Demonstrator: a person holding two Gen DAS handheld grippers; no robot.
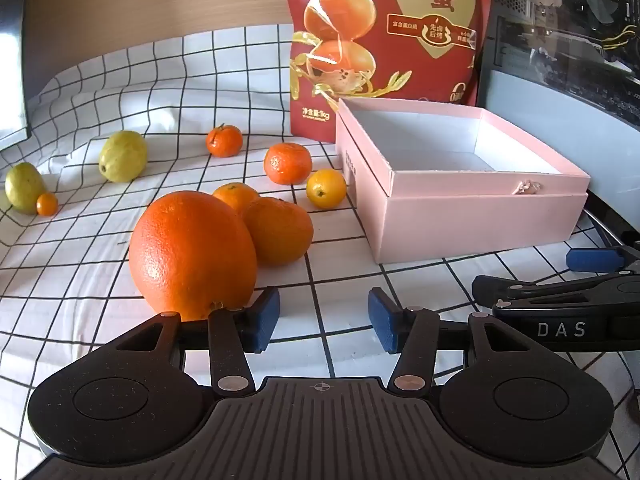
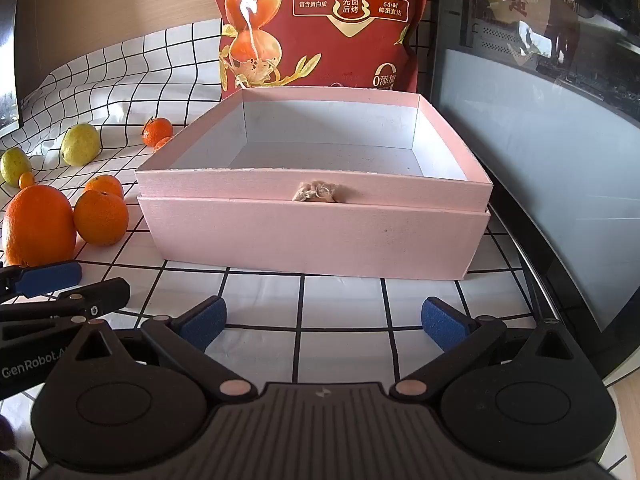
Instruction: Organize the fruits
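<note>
On the checked cloth's near edge, left gripper (image 1: 323, 318) gapes beside the big orange (image 1: 192, 252) — a nudge could roll it; right gripper (image 2: 323, 322) wide, empty, facing the empty pink box (image 2: 316, 220).

A big orange (image 1: 192, 254) sits at the middle left, just past the left gripper (image 1: 323, 316), whose blue fingers stand apart with nothing between them. A pink box (image 1: 476, 216) sits at the right.
</note>
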